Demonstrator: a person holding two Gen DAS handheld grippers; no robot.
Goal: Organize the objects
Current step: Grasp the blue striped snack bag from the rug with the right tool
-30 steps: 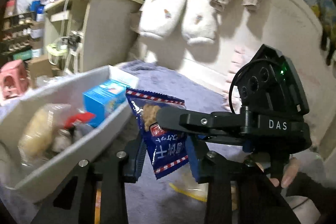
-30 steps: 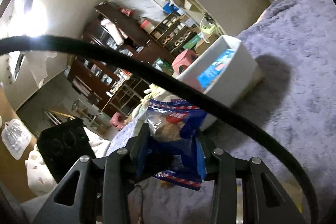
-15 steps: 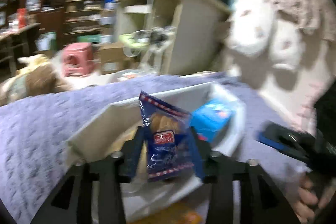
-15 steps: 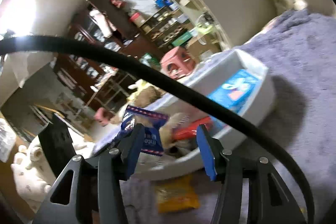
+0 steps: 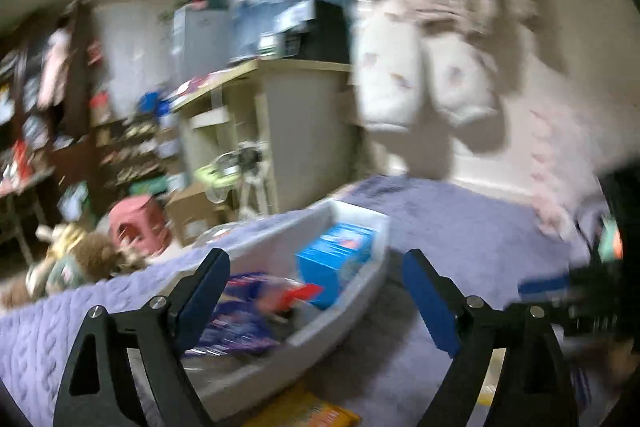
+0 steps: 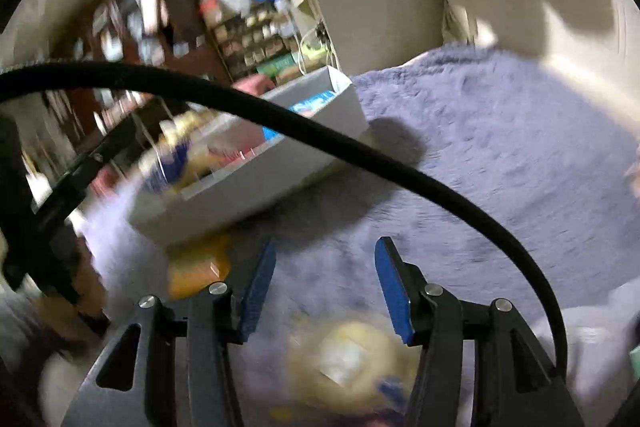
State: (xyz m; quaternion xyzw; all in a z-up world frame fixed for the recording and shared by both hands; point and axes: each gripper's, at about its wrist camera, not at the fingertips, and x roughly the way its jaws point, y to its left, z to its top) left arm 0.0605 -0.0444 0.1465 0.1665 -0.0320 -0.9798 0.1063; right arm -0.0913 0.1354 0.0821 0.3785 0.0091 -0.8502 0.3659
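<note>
The blue snack bag (image 5: 244, 315) lies blurred inside the white bin (image 5: 352, 311), beside a blue box (image 5: 332, 259). My left gripper (image 5: 314, 267) hangs just above the bin, its jaws opening wide, with nothing pressed between the pads. In the right wrist view my right gripper (image 6: 326, 251) stands open over the purple blanket (image 6: 500, 147), clear of the white bin (image 6: 256, 187). A pale yellow packet (image 6: 348, 355) lies on the blanket under its fingers, not gripped. An orange-yellow packet (image 6: 200, 263) rests in front of the bin.
A black cable (image 6: 320, 143) arcs across the right wrist view. A beige cabinet (image 5: 304, 131), a pink stool (image 5: 136, 223) and cluttered shelves stand beyond the bed. White plush pillows (image 5: 424, 87) lean on the headboard. A stuffed toy (image 5: 76, 259) lies at the left.
Both grippers held the blue snack bag; the right let go. The left carried it over the bin and opened, and the bag now lies inside. The right gripper swung down toward the blanket.
</note>
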